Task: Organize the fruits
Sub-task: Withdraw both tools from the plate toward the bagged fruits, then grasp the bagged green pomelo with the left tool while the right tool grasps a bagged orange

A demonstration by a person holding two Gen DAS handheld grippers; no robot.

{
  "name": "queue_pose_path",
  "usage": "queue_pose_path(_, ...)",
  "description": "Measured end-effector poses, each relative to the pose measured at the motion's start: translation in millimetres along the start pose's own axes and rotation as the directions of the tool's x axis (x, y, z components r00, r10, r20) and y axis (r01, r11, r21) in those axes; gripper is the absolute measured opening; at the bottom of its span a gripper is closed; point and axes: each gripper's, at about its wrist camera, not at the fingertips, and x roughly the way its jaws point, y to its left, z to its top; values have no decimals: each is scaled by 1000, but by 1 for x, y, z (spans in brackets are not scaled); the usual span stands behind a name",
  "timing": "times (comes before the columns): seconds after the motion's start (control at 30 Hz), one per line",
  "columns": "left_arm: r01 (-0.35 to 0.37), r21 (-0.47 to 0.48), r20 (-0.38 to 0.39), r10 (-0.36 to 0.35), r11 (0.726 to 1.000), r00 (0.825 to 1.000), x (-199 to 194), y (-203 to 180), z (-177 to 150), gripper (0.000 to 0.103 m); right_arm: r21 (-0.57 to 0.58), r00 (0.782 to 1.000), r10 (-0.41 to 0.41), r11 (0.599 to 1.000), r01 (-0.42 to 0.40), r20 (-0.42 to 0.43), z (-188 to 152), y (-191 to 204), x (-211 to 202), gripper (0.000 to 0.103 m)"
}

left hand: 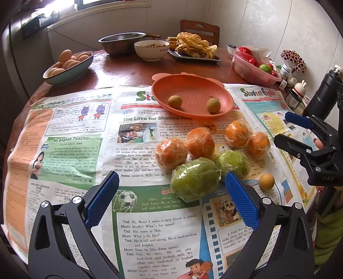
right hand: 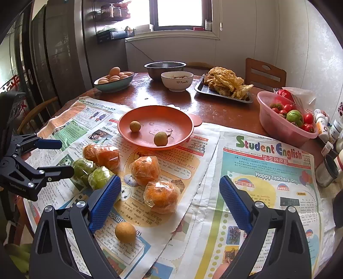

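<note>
- Left wrist view showed the left gripper (left hand: 171,188) spread wide and holding nothing, its blue ribbed pads (left hand: 103,199) framing a lumpy green fruit (left hand: 195,179) in crinkled clear film just ahead of the tips.
- Beyond it lay four film-wrapped oranges (left hand: 200,142), a second wrapped green fruit (left hand: 233,163), and a small bare tan round fruit (left hand: 266,181) off to the right.
- Farther ahead sat a shallow, smooth orange plastic plate (left hand: 193,85) with two small brownish round fruits (left hand: 175,101) resting apart in it.
- Right wrist view showed the right gripper (right hand: 170,199) likewise released and empty, with the tan fruit (right hand: 125,232) beside its left finger.
- Film glare blurred the oranges' skins; both gripper bodies were cut off by the frame edges.
- Colourful newspaper (right hand: 268,171) covered the near part of a glossy reddish-brown round table (right hand: 214,109); beyond stood a bowl of eggs (right hand: 113,80), a steel basin (right hand: 165,67) and a pink tub of tomatoes (right hand: 285,120), under a bright window (right hand: 180,12).
</note>
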Motion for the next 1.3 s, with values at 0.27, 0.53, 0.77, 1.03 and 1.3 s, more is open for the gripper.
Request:
queue_pose_path(0.27, 23, 16, -26, -23, 1000, 999, 8, -9, -6, 93, -1, 1000, -2, 1000, 2, -15, -8, 2, 1, 93)
queue_pose_path(0.53, 31, 10, -40, -30, 999, 999, 18, -12, -7, 93, 11, 999, -14, 1000, 15, -47, -16, -4, 10, 93)
queue_pose_path(0.77, 34, -6, -46, -34, 999, 998, 24, -8, -6, 82, 9, 998, -20, 1000, 20, -63, -18, -5, 19, 93)
queue_pose_path(1.03, 63, -7, -56, -63, 998, 996, 30, -10, -4, 68, -9, 995, 10, 1000, -11, -97, -20, -4, 35, 70)
queue_pose_path(1.3, 68, -9, -69, -68, 998, 995, 36, -11, -1, 61, -19, 990, 70, 997, -73, -123, -19, 0, 45, 45)
